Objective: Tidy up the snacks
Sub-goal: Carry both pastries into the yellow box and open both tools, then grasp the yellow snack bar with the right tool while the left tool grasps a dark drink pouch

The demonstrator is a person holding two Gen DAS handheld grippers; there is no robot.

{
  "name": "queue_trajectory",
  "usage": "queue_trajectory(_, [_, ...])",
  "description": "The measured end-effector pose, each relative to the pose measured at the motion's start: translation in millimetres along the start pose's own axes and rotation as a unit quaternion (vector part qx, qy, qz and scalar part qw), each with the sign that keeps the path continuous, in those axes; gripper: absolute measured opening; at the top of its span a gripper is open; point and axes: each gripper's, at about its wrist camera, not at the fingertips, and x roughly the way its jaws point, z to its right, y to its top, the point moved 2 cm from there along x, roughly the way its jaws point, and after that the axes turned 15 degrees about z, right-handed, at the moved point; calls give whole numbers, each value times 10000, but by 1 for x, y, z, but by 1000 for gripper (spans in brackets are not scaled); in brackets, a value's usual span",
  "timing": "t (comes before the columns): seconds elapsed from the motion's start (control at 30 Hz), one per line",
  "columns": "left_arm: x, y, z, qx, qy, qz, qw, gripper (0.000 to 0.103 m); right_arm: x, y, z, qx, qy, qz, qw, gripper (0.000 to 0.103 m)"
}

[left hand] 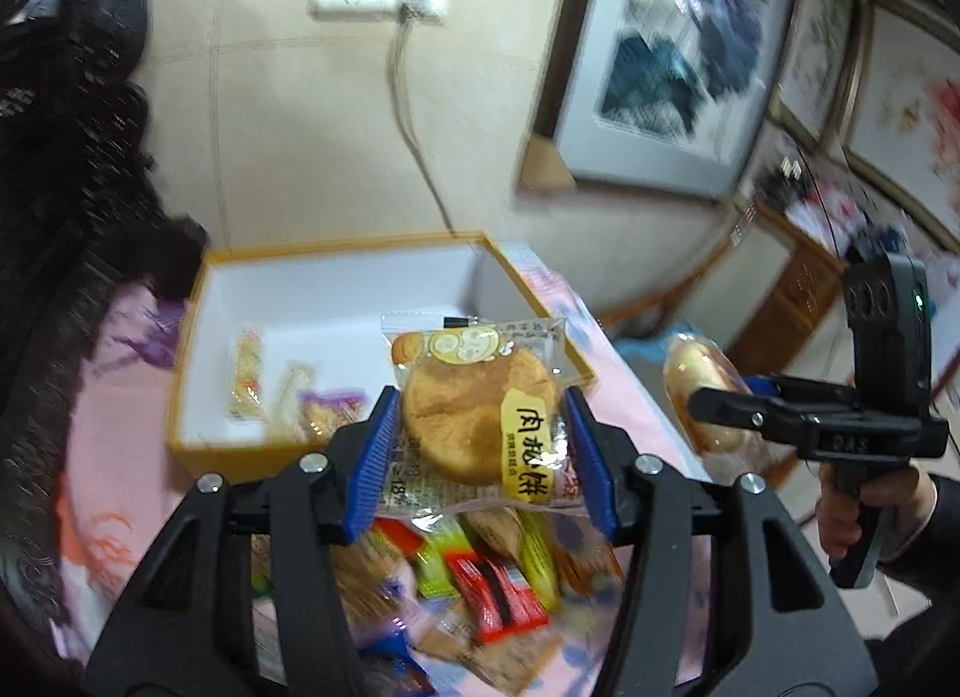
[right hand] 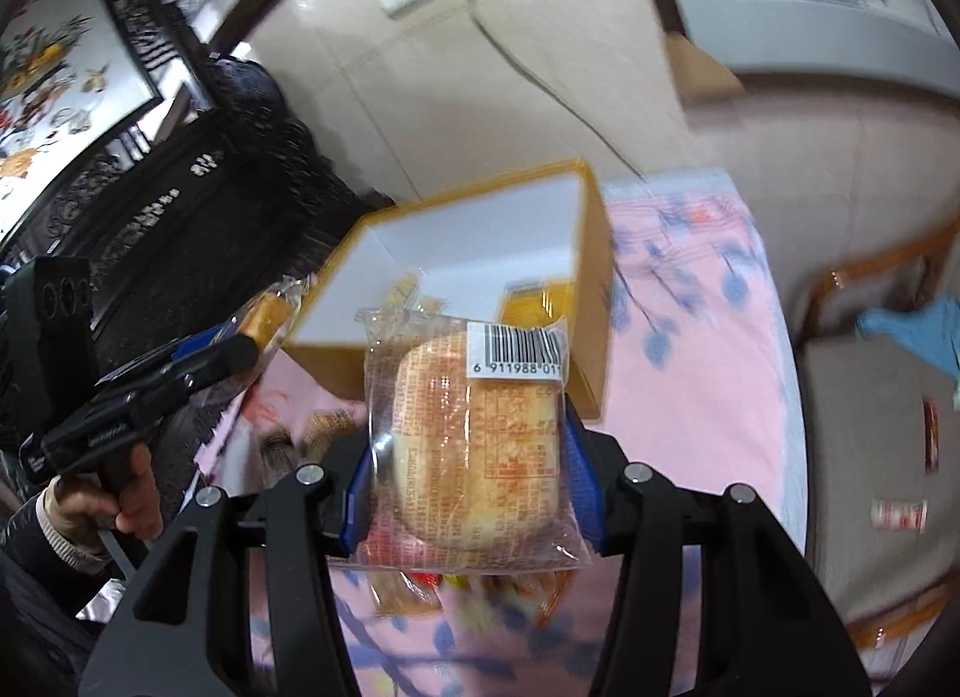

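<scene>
The largest hazard was the box (left hand: 198, 301), an open yellow-walled carton with a white interior standing on the pink floral cloth (right hand: 708, 337). Its near wall rose between both grippers and the floor of the box; a low approach would likely have caught a wrapper edge on that rim and dragged the carton. The interior was mostly bare, with only a few small packets (left hand: 288, 391) near the front, so open room lay toward the back wall.

The 2 grippers stood close side by side, so simultaneous entry risked contact between them.

The left gripper (left hand: 486, 457) pinched a wrapped round pastry (left hand: 474, 415) between its blue pads (left hand: 375, 457); the right gripper (right hand: 468, 481) pinched a wrapped bun (right hand: 474, 439) the same way. Both grips bore on slack film beside a soft cake, so slippage was possible.

The snack pile (left hand: 480, 589) lay beneath the left gripper, where a dropped item would rejoin unsorted stock.
</scene>
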Motion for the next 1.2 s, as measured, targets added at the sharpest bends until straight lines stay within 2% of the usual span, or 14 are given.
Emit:
queue_trajectory(0.23, [22,63,-46,-1,496,599,9970,55,47,67,-25,-554,191,460,9972,53])
queue_trajectory(0.37, [48,87,-64,44,673,686,9954,55,72,92,-27,-711,191,585,9956,53])
queue_trajectory(0.43, [63,92,-73,38,722,611,9955,58,87,101,-28,-852,186,598,9944,54])
queue_trajectory(0.47, [70,95,-76,1,812,559,9951,65,93,104,-30,-946,71,562,9939,59])
queue_trajectory(0.5, [71,96,-81,-36,933,554,9941,89,97,107,-32,-1065,-199,590,9924,70])
queue_trajectory(0.53, [69,100,-86,-97,1191,637,9908,101,94,110,-33,-1160,-463,729,9895,74])
queue_trajectory(0.57, [65,103,-87,-130,1318,773,9882,101,90,111,-36,-1217,-564,876,9871,79])
queue_trajectory(0.6, [60,104,-88,-140,1332,872,9871,101,86,111,-36,-1227,-552,939,9864,89])
queue_trajectory(0.67, [51,103,-90,-112,1346,881,9869,101,76,107,-33,-1165,-577,1044,9860,97])
queue_trajectory(0.87, [24,79,-96,-266,1485,634,9865,101,54,80,-18,-733,-603,779,9924,97])
queue_trajectory(1.2, [-16,21,-101,-569,1726,134,9833,101,23,23,6,-123,-956,175,9952,97])
